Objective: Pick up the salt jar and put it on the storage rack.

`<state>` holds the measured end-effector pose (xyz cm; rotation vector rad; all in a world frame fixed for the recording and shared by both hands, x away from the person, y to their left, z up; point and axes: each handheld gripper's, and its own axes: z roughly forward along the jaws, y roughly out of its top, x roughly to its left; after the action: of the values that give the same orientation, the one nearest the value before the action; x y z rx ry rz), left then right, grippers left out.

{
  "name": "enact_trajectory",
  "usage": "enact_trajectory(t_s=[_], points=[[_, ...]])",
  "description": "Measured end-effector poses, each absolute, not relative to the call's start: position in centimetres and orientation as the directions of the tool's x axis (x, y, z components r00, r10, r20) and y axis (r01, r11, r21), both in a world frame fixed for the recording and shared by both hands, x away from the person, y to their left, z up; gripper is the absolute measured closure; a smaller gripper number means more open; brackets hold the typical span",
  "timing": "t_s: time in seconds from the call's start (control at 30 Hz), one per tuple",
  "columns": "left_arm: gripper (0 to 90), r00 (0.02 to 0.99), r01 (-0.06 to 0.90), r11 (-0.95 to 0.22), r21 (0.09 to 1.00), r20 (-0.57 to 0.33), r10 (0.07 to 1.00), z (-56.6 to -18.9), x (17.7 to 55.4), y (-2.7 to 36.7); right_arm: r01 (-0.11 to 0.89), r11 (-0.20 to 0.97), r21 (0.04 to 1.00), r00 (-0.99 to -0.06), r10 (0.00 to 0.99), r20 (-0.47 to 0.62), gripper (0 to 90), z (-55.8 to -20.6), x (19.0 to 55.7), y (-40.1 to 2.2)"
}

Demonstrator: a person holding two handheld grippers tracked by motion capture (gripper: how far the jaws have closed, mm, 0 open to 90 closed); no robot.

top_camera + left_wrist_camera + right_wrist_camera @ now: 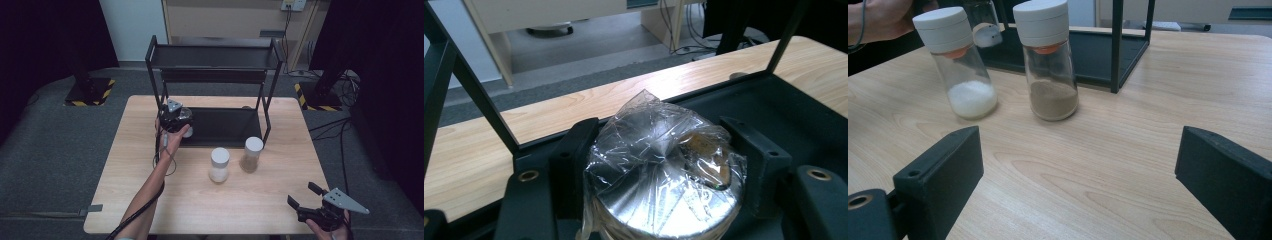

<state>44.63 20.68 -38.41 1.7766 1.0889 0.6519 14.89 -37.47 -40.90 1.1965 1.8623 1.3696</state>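
left hand-held gripper (179, 121): jaws clamped on a jar (664, 175), one pad on each side, just under its silver lid; crinkled clear film covers the lid. the jar hangs at the front left corner of the rack's (215, 55) lower shelf (804, 105), over the edge nearest the person; i cannot tell whether its base rests on the shelf. judged step: putting the jar onto the lower shelf, near the end of the carry.

next move, as i read it: lower until the base sits flat on the shelf, clear of the left upright, then open the jaws and back out toward the person without dragging the film.

right hand-held gripper (306, 195): jaws spread wide, nothing between them, held low over the near right corner of the desk (280, 200).

two more jars stand on the desk just in front of the rack, side by side and apart: white-powder jar (960, 65) and brown-powder jar (1048, 60), both with white caps, likely next in line.

view notes: the left gripper view gives the film and the pad contact; the high view gives the rack's two tiers and the jar's place on the desk; the right gripper view gives the powder levels.
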Motion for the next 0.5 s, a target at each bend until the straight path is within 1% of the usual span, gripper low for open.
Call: enact_trajectory(t_s=[0.07,0.33,0.5], points=[[34.0,0.457,0.406,-0.163,0.899,-0.046,0.888,-38.8,44.8,20.6,0.340,0.093,0.936,-0.466,0.881,0.082,5.3,-40.9,14.9,-37.5],[34.0,0.434,0.419,-0.138,0.897,-0.065,0.898,-39.9,45.1,20.6,0.344,0.091,0.935,-0.468,0.879,0.087,5.4,-40.9,14.9,-37.5],[34.1,0.440,0.417,-0.143,0.898,-0.061,0.896,-40.0,45.2,20.5,0.343,0.092,0.935,-0.469,0.879,0.085,5.4,-40.9,15.0,-37.5]])
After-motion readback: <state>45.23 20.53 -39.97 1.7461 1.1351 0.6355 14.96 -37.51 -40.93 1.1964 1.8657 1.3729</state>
